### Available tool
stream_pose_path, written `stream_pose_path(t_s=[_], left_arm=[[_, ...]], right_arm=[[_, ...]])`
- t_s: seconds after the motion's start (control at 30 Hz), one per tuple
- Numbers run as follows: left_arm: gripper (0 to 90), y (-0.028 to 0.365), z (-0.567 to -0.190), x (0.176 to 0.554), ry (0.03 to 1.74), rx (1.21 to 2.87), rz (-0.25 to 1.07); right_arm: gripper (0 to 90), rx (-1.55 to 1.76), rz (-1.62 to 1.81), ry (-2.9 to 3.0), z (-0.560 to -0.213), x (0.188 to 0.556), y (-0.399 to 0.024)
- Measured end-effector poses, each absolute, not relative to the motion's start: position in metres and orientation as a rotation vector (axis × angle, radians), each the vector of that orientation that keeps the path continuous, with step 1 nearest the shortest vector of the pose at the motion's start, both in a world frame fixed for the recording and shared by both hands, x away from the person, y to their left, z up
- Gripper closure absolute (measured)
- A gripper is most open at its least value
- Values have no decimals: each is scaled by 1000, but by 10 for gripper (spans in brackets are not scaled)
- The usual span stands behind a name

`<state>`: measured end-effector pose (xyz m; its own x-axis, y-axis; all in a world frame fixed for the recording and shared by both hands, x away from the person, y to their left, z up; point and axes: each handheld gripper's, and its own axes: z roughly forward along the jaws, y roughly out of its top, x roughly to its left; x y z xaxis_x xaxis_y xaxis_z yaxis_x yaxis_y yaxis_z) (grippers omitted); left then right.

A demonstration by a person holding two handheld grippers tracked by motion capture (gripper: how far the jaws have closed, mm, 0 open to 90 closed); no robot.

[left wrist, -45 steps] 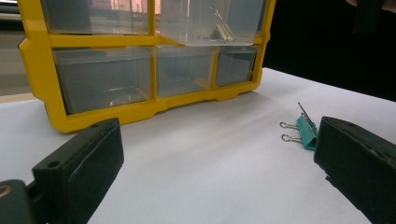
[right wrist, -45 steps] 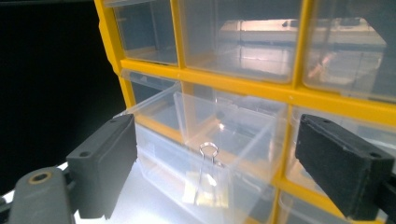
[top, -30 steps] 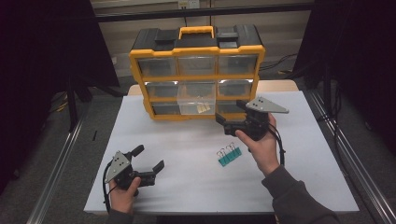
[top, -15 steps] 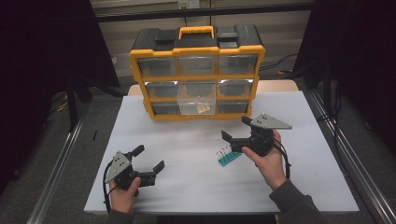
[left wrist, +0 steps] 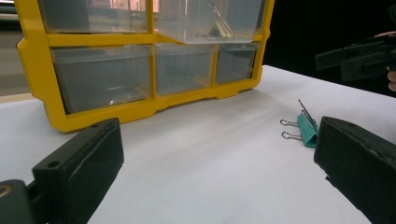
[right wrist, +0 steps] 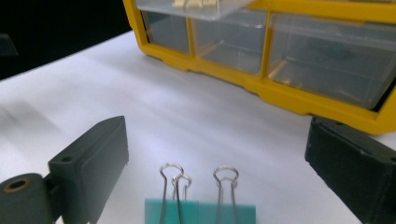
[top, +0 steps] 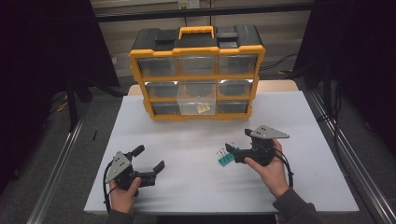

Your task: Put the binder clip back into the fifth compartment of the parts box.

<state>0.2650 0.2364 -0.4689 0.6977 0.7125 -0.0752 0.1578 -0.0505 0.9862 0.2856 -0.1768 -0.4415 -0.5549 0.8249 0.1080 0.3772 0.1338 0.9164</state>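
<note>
Item: binder clips (right wrist: pixel 201 207), teal, two side by side, lying on the white table (top: pixel 196 191) at centre right of the high view; in my right gripper view they sat at the bottom edge, mid-frame, wire loops pointing toward the organiser.

Item: my right gripper (top: pixel 232 152), right of centre in the high view, jaws spread wide with the clips between and just ahead of them, touching neither. Nothing held.

Item: my left gripper (top: pixel 150 161), lower left of the high view, jaws likewise wide apart, empty, resting low over the table and well apart from the clips. In its own view the clips (left wrist: pixel 306 128) lay at the right edge.

Item: yellow drawer organiser (top: pixel 196 72), upper centre of the high view. One clear drawer (top: pixel 197 105), middle column, stood pulled out, with a few small pale pieces inside; I could not tell what they were.

Handling notes, as I judged them: the clips were light, hard and springy, with smooth painted steel bodies that could skid on the table. The wire handles were thin and apt to swivel, so a poor hold. Better to close on the flat teal body across its two faces, low and square, one clip at a time.
</note>
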Motion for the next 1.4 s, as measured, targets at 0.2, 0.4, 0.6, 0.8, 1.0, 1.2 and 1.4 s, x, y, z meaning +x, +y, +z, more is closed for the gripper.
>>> stream_pose_path(t_s=[0.2,0.4,0.6,0.8,1.0,1.2,1.4], left_arm=[[16,237,-469,265,733,1586,522],[16,236,-469,265,732,1586,521],[16,236,-469,265,728,1585,523],[16,236,-469,265,733,1587,523],[16,236,-469,265,729,1588,525],[16,236,-469,265,729,1588,526],[16,235,-469,265,741,1589,525]], right_arm=[[83,1167,1351,2035,-452,285,-178],[92,1227,1304,2077,-465,287,-183],[124,1239,1277,2095,-470,289,-186],[253,1254,1258,2127,-475,291,-188],[350,1258,1228,2150,-477,292,-186],[417,1269,1215,2176,-481,297,-182],[452,1275,1220,2182,-483,298,-179]])
